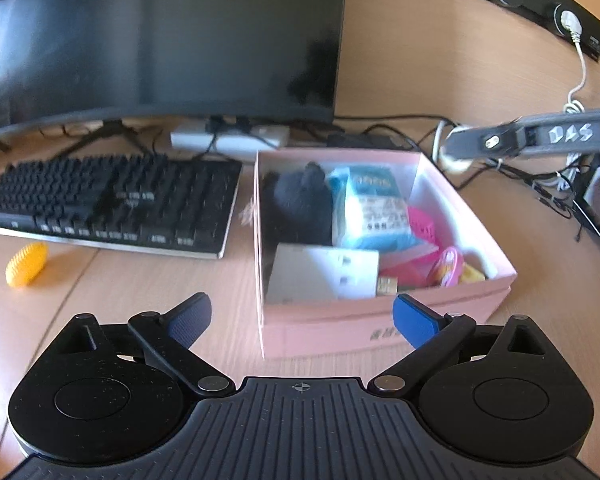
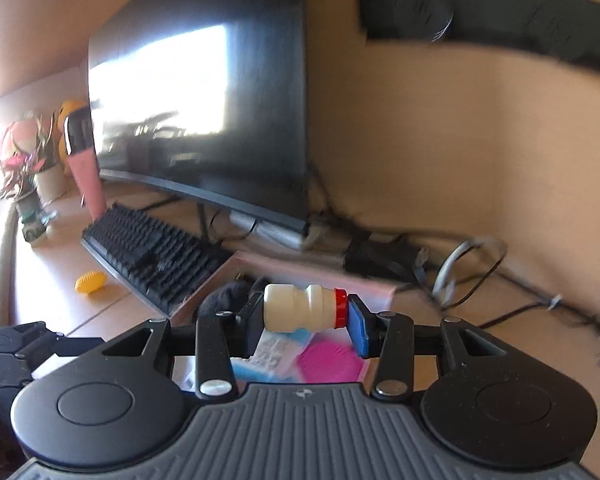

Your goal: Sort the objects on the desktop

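Right hand-held gripper (image 2: 306,320) clamped on a small cream plastic bottle with a red cap (image 2: 300,308); left hand-held gripper (image 1: 302,316) spread wide, nothing between its blue pads.

Bottle held sideways, red cap against the right-side blue pad, hovering over the open pale pink cardboard box (image 1: 384,332) on the light wooden counter (image 1: 140,292). Inside the box: a dark plush toy (image 1: 300,200), a light blue printed packet (image 1: 376,208), a white flat carton (image 1: 324,276), a bright pink plastic piece (image 1: 422,224). Left hand-held gripper parked just before the box's near wall. Left of the box, a black keyboard (image 1: 112,200); nearer, a small ribbed yellow oval toy (image 1: 26,264) lying alone. Behind, a dark curved monitor (image 1: 160,36) and tangled cables (image 1: 500,160).
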A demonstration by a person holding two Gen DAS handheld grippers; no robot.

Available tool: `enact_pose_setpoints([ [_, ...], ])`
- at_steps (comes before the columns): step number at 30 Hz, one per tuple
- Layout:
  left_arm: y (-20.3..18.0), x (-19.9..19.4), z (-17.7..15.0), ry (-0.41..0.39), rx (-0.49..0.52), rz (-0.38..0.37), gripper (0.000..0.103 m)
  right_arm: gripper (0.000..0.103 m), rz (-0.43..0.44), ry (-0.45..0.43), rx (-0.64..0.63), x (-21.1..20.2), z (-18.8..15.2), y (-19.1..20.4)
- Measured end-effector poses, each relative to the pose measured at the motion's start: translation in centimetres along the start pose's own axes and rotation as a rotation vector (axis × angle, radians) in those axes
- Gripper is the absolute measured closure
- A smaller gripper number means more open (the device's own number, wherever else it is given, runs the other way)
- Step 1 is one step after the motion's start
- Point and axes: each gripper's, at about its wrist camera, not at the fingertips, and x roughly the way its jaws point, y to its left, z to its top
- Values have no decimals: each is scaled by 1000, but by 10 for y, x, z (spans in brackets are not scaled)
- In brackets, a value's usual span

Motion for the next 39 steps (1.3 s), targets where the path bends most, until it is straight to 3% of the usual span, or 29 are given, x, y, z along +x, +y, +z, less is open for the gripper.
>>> enact_pose_setpoints([
  [2,2,4,-3,20,6,-12,3,33,2,14,-9,8,-8,5],
  [3,3,4,-5,27,12,-14,3,28,-2,13,-24,8,-13,8],
  [11,3,19,-7,58,19,41,3,9,-69,112,-154,-8,-66,13],
  [16,3,27,0,39,52,98,1,8,-193,174,-196,-1,-90,1],
  [20,4,36,12,15,80,150,1,8,-253,150,-179,4,-90,-11],
  [25,3,51,23,-1,47,217,2,8,-317,125,-102,10,-80,-30],
  [27,0,48,23,-5,3,226,2,8,-300,102,-73,2,-78,-35],
  [31,-18,36,1,-15,-66,173,0,0,-208,45,-63,-22,-93,-33],
  [39,-85,17,-77,1,-110,127,0,0,-72,100,-120,-69,-161,-46],
])
